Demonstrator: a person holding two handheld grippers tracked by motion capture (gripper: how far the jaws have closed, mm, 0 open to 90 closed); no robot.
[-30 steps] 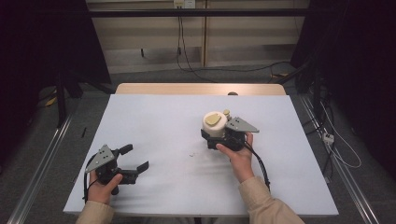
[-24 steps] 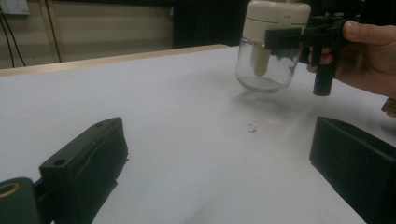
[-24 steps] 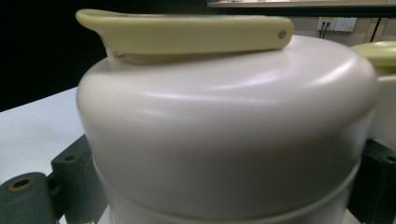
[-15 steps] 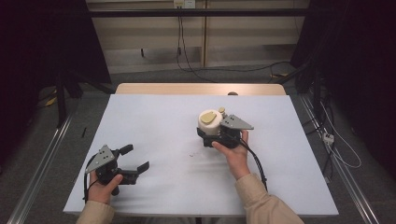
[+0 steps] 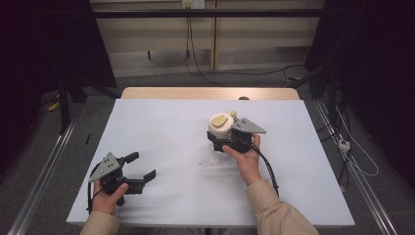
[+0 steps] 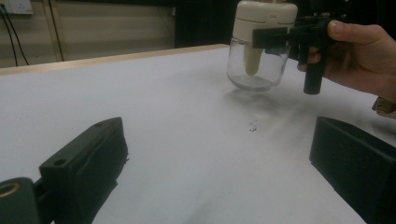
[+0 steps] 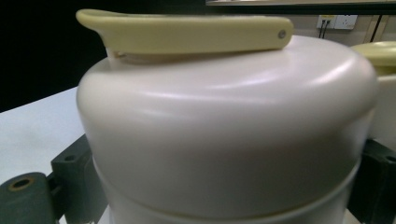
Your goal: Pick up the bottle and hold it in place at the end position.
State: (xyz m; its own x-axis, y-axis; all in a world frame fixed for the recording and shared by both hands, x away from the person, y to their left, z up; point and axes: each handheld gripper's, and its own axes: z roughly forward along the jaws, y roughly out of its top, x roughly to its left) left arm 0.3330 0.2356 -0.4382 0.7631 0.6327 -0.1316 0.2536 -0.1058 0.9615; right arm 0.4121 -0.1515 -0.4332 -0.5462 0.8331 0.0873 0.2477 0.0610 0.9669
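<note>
The right hand (image 5: 246, 157) reaches forward past mid-desk, its hand-held gripper (image 5: 229, 141) clenched on the cream lid of a jar (image 5: 219, 126), which hangs lifted just above the desk (image 5: 161, 127), its glass base tilted. The left hand (image 5: 108, 194) rests near the desk's front-left edge, its hand-held gripper (image 5: 139, 167) released, jaws spread wide. Bare desk lies between them and toward the far edge.

Lab test rig, white table (image 5: 161, 122), floor rails (image 5: 39, 181), trailing cables (image 5: 352, 156)
</note>
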